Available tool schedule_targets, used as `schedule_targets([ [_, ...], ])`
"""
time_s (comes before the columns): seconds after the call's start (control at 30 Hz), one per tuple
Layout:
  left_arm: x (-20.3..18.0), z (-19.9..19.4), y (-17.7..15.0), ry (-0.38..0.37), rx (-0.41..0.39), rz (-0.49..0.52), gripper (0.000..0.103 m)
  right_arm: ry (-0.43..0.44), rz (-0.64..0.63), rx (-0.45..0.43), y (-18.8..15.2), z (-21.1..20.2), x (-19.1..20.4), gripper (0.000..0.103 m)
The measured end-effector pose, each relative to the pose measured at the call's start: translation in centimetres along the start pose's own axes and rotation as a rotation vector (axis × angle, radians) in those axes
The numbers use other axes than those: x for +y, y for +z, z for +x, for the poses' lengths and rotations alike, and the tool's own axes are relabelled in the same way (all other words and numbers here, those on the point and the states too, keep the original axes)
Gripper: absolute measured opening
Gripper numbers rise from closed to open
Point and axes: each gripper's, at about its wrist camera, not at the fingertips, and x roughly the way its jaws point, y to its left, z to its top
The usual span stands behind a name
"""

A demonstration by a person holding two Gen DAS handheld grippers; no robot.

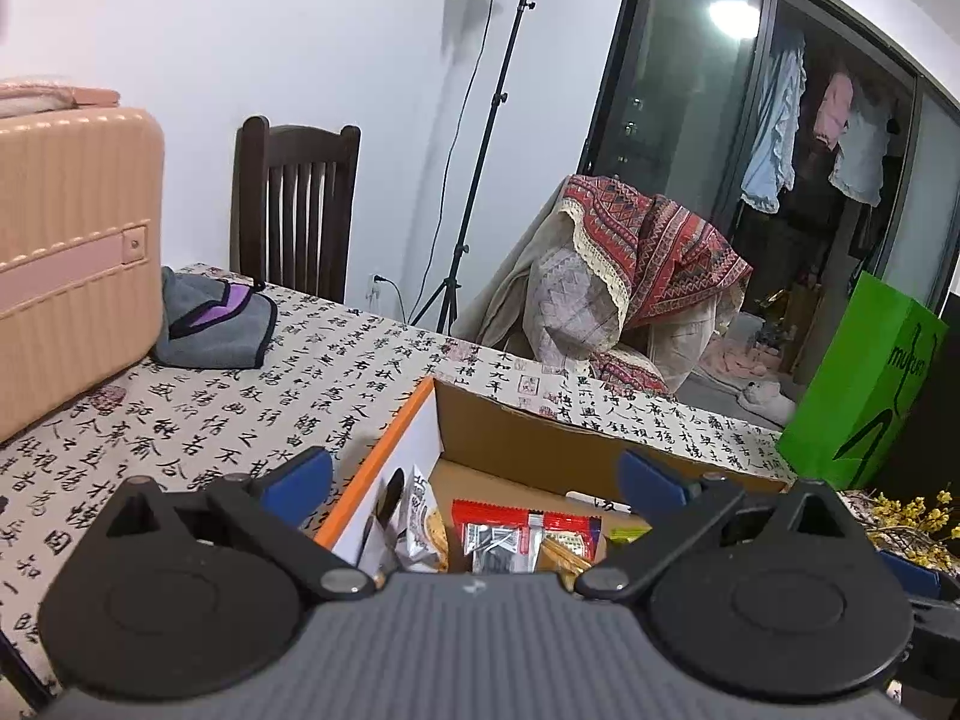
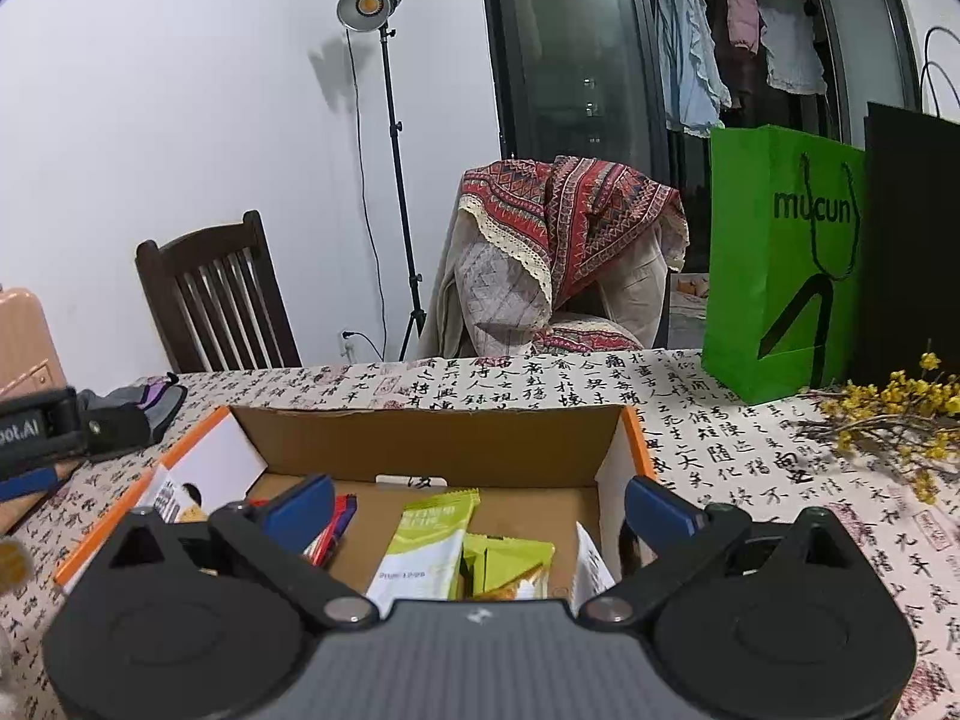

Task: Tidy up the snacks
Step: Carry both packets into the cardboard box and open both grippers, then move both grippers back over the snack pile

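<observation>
Behind the cardboard box (image 2: 432,444), green "mucun" bag (image 2: 780,276), both tools (image 1: 474,474) (image 2: 477,498) wide open, empty

The green paper bag (image 2: 780,264) near the far right edge of the tabletop has the word "mucun" in dark letters on its front. In the left wrist view the same bag (image 1: 864,384) shows only part of that word, turned sideways. The tablecloth (image 2: 750,468) is covered all over with black Chinese brush writing and small red seal stamps. The snack packets in the cardboard box (image 2: 420,444) have print too small to read.
</observation>
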Motion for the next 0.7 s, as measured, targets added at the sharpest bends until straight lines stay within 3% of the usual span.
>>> schedule_targets([
  [0.37,0.9,-5.2,-1.8,-0.011,0.011,0.033,0.103,0.005,-0.013,0.011,-1.8,-5.5,-0.1,0.103],
  [0.7,2.4,-9.5,-3.8,-0.031,0.024,0.080,0.103,0.064,-0.036,0.018,-4.6,-10.6,0.0,0.103],
])
